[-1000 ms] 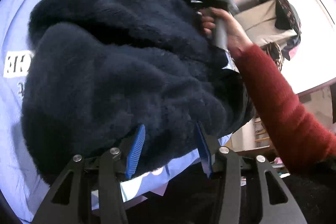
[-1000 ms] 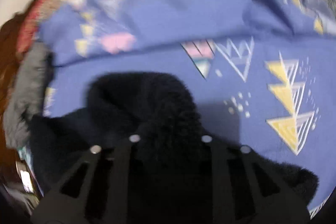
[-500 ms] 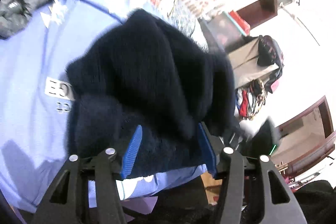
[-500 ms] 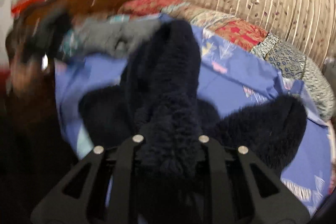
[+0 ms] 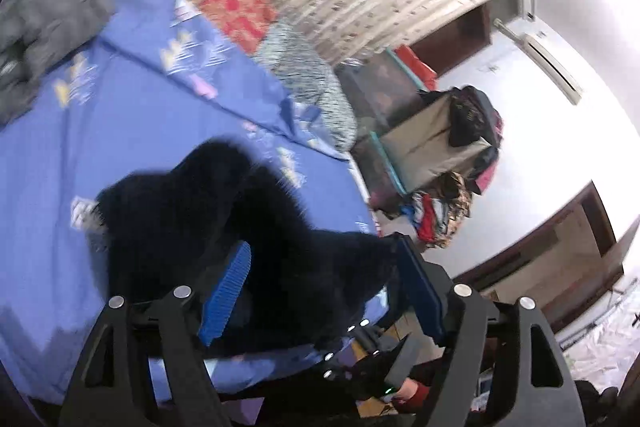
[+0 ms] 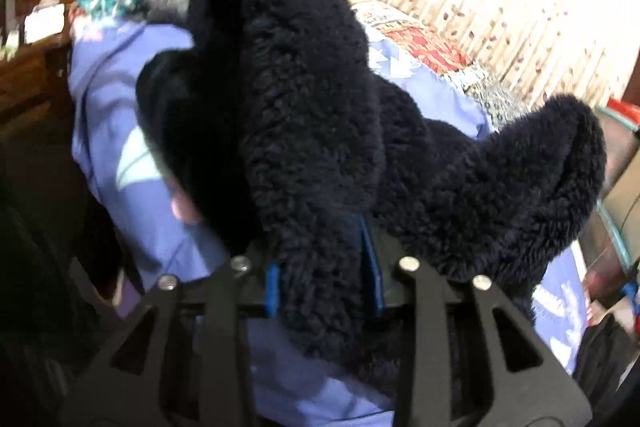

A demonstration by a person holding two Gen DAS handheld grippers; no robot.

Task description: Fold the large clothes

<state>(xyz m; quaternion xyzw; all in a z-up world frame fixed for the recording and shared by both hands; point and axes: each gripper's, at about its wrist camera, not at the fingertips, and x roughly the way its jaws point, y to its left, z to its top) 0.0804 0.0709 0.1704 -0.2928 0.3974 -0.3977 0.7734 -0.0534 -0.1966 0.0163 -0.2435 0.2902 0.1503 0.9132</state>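
A dark blue fleece garment [image 6: 320, 115] lies bunched on a bed covered by a blue patterned sheet [image 5: 120, 115], near the bed's edge, as a person works it with a pair of hand-held tongs. The right gripper [image 6: 322, 291] has a thick fold of the fleece between its blue pads, and its jaws are opening, so the grip looks to be letting go. The left gripper [image 5: 320, 291] stands spread and is opening wider, with fleece lying between its pads but not squeezed.

Judged from this, the fold is being laid down: the release would go best with both pairs of tongs easing off together and low, so the plush layers settle flat rather than springing back.

Much stays unclear. The garment's sleeves and hem cannot be told apart in the heap, the left view is blurred, and a grey garment [image 5: 52, 11] at the far corner is partly cut off.
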